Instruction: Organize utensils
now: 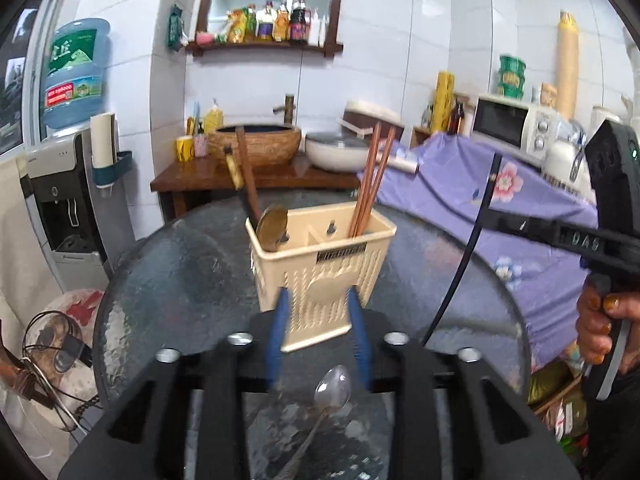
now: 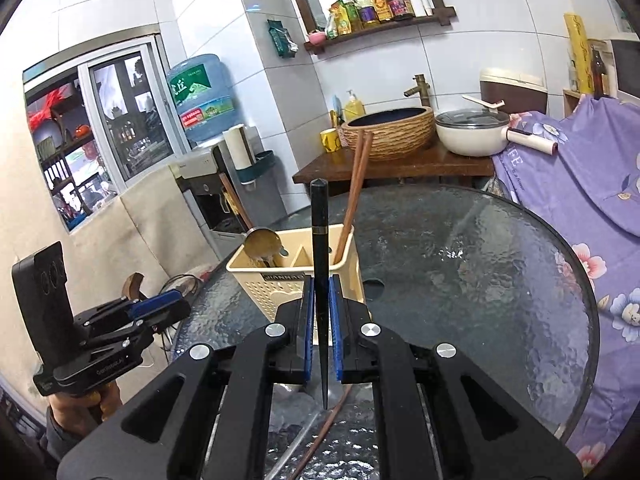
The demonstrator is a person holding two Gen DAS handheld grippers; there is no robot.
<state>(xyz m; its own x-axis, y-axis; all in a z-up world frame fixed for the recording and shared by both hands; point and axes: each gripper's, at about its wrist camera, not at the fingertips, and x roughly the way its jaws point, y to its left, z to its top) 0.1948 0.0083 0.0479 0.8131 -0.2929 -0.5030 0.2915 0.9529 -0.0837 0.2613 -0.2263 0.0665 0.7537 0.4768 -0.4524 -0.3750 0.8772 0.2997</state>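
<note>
Nearest the left wrist camera, a metal spoon (image 1: 333,390) lies on the round glass table (image 1: 180,264), its bowl just in front of the left gripper (image 1: 318,334). That gripper's blue pads (image 1: 280,320) stand partly apart and grip nothing; between them only the table and the front of the holder show.

In the right wrist view, the right gripper (image 2: 321,334) is clamped tight on a black chopstick (image 2: 320,264), held nearly upright with its thin tip pointing down toward the glass and its thick end rising above the holder's rim. Below it a brown chopstick (image 2: 320,436) lies loose on the table beside the spoon's handle.

Just beyond both grippers stands the cream utensil holder (image 1: 320,264), a perforated plastic basket split into compartments. Its left compartment has a brass-coloured spoon (image 1: 272,226) and dark-handled utensils; its right one holds a pair of brown wooden chopsticks (image 1: 370,184) leaning outward.

Farther back, a wooden counter carries a woven basin (image 2: 390,132) and a white lidded pot (image 2: 472,132)
</note>
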